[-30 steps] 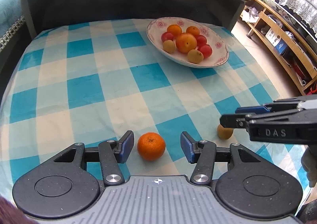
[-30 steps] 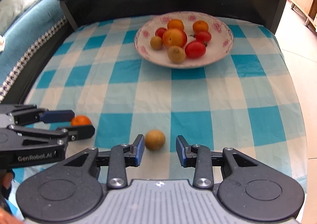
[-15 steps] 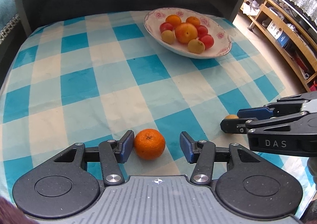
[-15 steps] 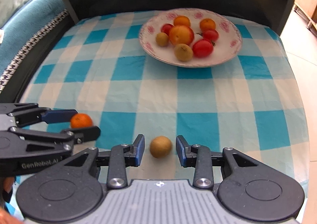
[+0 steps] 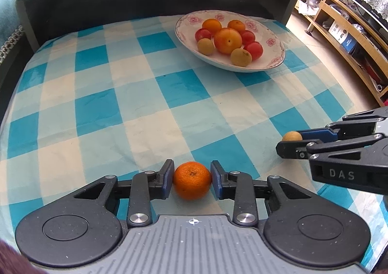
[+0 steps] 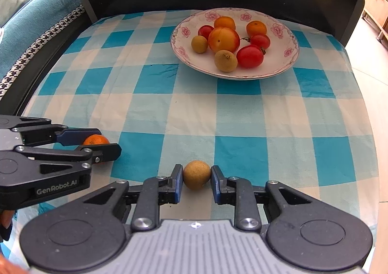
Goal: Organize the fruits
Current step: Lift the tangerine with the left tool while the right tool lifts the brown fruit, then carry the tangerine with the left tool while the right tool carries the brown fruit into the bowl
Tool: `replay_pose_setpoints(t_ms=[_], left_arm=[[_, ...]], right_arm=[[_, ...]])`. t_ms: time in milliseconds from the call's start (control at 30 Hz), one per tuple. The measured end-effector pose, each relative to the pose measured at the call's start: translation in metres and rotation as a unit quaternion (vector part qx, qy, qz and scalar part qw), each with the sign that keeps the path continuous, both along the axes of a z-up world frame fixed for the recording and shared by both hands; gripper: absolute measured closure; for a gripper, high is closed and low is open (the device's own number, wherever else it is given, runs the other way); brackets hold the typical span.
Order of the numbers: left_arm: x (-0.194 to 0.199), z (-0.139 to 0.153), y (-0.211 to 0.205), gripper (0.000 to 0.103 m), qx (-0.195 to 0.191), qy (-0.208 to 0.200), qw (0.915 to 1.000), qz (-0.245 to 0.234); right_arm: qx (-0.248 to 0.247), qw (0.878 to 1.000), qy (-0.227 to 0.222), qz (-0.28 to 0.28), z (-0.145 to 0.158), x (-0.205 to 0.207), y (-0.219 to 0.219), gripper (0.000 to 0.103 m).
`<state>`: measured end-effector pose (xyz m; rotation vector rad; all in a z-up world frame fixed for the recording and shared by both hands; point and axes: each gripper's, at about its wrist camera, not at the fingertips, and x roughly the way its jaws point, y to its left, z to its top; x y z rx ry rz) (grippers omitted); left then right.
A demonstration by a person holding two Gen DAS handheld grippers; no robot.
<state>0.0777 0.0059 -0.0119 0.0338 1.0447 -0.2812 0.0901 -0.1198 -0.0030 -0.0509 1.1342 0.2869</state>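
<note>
Two loose fruits on the near bench: one small orange mandarin point(image 5: 192, 183), one round tan longan point(image 6: 196, 174). Left tongs point(image 5: 192, 180) have just closed on the mandarin, pads pressing both sides. Right tongs point(image 6: 196, 178) have just closed on the longan. Far right, one white floral-rimmed ceramic plate point(image 6: 283, 65) holds eight fruits: two mandarins, one large orange-red plum, three red tomatoes, two longans. Blue-and-white checked cloth point(image 6: 237, 114) covers the bench; wooden shelving point(image 5: 339, 31) stands far right.

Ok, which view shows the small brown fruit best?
The right wrist view: the brown fruit sits centred between the right gripper pads, which have just closed on it. The left wrist view shows only part of it, behind that gripper's fingers.
</note>
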Motion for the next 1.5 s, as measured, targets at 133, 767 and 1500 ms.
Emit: replay_pose_setpoints(t_ms=[133, 767, 1500], left_arm=[[0.002, 0.006, -0.003, 0.062, -0.005, -0.008, 1.0000, 0.001], [0.045, 0.041, -0.029, 0.062, -0.029, -0.058, 0.9978, -0.007], [0.116, 0.025, -0.058, 0.063, -0.021, -0.056, 0.9982, -0.006]], right_arm=[[-0.003, 1.000, -0.013, -0.005, 0.008, -0.001, -0.003, 0.076], [-0.002, 0.998, -0.057, -0.035, 0.035, 0.021, -0.020, 0.075], [0.014, 0.995, -0.067, -0.078, 0.020, 0.104, -0.043, 0.075]])
